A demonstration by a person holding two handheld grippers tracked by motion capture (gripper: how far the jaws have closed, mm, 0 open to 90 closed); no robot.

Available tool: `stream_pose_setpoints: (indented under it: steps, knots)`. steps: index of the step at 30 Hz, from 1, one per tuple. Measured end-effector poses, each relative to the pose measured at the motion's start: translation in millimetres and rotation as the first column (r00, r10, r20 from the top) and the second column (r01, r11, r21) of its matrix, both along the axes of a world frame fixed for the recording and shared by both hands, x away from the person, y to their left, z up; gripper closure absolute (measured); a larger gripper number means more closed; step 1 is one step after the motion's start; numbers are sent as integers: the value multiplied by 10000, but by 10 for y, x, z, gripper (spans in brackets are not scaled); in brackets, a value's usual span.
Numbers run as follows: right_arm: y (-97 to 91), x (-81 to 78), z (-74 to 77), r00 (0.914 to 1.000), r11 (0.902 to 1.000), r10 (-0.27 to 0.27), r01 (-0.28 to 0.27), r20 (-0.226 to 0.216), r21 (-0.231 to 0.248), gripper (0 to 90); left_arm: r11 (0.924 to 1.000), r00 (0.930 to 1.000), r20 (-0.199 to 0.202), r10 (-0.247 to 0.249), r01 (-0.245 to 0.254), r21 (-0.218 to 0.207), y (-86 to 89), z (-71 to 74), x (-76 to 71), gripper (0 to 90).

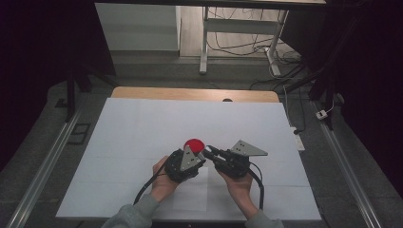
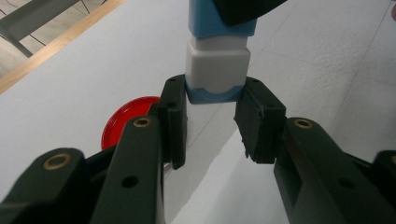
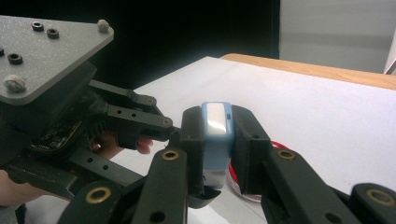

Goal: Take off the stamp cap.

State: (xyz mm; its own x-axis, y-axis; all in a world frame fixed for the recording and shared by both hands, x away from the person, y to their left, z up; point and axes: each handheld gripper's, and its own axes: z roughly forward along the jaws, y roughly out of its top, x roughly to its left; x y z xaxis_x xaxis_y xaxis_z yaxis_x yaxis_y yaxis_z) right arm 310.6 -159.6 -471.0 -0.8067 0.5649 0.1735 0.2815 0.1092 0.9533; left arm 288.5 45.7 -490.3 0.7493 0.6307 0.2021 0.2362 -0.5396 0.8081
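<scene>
At the left of the high view, the left gripper [image 1: 202,153] is hovering just above the white-covered desk [image 1: 119,142], its jaws closing narrowly on the near end of a small blue-and-white block [image 2: 216,63]. In the left gripper view the two black pads [image 2: 173,116] are sitting against the block's light-blue bottom edge — the left one looks to be touching it, the right one touching or just short of it, so the hold looks shallow rather than deep. Just beside and behind that gripper, a red disc [image 1: 194,144] is lying flat on the desk, well clear of both jaws.

Moving right, the right gripper [image 1: 209,151] is meeting the left one nose to nose over the middle of the desk. In the right gripper view its jaws are clamping the block [image 3: 216,140] firmly across its narrow sides, so the block is being held in the air between the two grippers, not resting on the desk.

The step in hand looks like a two-handed pull or hand-over — one gripper steadying the body while the other is taking the end piece. The next move probably calls for a firmer bite from the left gripper, then a straight pull along the block's length, without twisting.

The block itself is squarish with rounded corners: light-blue shell, a white section in the middle, a pale glossy face on its end.
</scene>
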Motion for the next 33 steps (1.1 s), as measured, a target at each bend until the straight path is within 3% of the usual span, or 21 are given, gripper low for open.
stream_pose_setpoints:
  steps: [16, 22, 33]
  knots:
    - [12, -7, -15, 9999, 10000, -84, 84, -86, -48, 752, 9999, 9998, -166, -138, 138, -19, 23, -16, 11, 659]
    - [15, -15, -11, 9999, 9999, -120, 119, -46, -88, 752, 9995, 9993, -351, -150, 140, -291, 30, -22, 17, 660]
    - [25, -23, -6, 9999, 9995, -122, 124, 54, -280, 753, 9998, 9996, -251, -147, 144, -115, 20, -31, 9, 661]
